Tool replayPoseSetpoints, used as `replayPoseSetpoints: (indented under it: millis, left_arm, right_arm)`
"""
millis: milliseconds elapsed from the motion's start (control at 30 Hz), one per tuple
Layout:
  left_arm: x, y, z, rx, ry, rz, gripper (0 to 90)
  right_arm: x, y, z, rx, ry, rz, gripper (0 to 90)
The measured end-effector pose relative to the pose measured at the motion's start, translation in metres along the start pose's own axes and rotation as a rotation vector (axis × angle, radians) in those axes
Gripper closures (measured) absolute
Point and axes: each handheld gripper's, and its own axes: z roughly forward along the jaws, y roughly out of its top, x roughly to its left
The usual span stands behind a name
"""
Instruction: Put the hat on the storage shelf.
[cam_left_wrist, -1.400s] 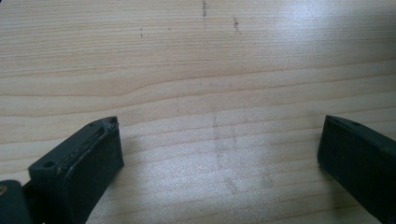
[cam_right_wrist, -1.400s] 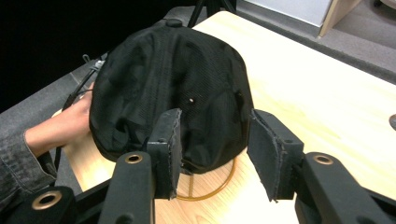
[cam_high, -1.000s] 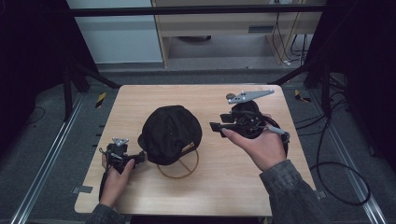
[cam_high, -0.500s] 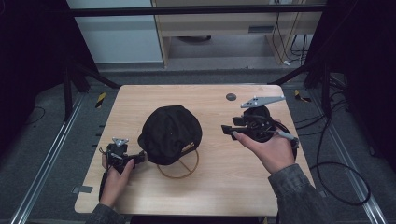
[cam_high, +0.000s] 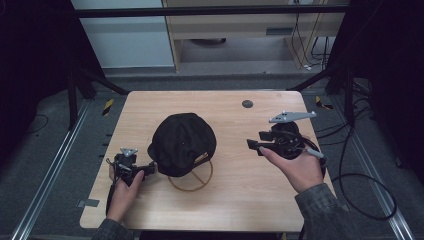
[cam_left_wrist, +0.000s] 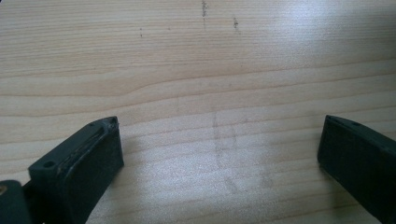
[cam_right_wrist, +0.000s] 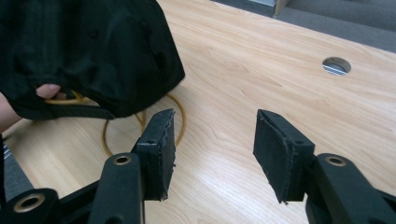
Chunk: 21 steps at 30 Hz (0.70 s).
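Black cap (cam_high: 182, 142) sits at centre of high view, resting on gold wire stand (cam_high: 192, 176) on wooden table (cam_high: 250, 200). Left gripper (cam_high: 150, 169) at lower left, just beside cap's edge; in left gripper view jaws stand wide apart over bare wood, nothing between them. Right gripper (cam_high: 252, 146) at centre right, well apart from cap, pointing toward it; jaws have just been opening, now partly spread, empty. In right gripper view cap (cam_right_wrist: 88, 51) fills upper left, stand's ring (cam_right_wrist: 180, 116) below it.

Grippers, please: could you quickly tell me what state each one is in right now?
Left gripper: open, bare table between its jaws.
Right gripper: open, holding nothing; its jaws have just been opening, near the black cap.
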Motion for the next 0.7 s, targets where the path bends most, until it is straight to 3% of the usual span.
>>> replayPoseSetpoints:
  millis: [700]
  left_arm:
    - [0.000,0.000,0.000,-0.001,-0.001,0.001,0.0]
  right_arm:
    - [-0.023,-0.040,0.003,0.002,-0.046,0.074,43.1]
